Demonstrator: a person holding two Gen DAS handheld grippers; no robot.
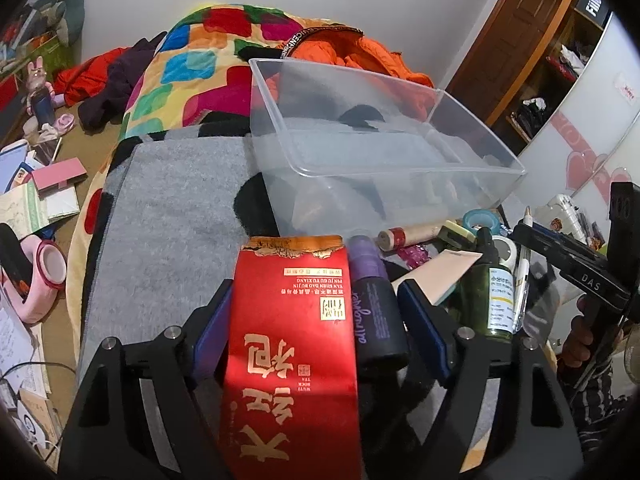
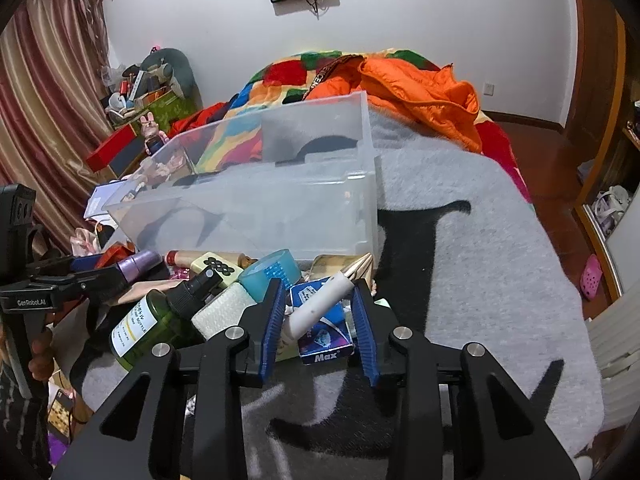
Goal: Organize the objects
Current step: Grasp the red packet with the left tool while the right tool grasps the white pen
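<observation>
Here, a clear plastic bin sits on the grey blanket of a bed, and the objects to be organized lie in a heap along its near wall.

The left claw points down at the near left end of that heap. A red tea packet and a dark bottle with a purple cap lie side by side between its blue pads. The packet's edge is right at the left pad and the bottle is right at the other one. I cannot tell whether the pads actually press on them.

The right claw hovers over the heap just in front of the bin's near right corner. Its jaws are narrowed but not gripping: a white stick with a pale pointed tip lies slanted between them on a blue box marked Max, with a gap showing on each side.

Also in front of the bin are a green spray bottle, a roll of blue tape and a white roll. An orange jacket is bunched up behind the bin.
</observation>
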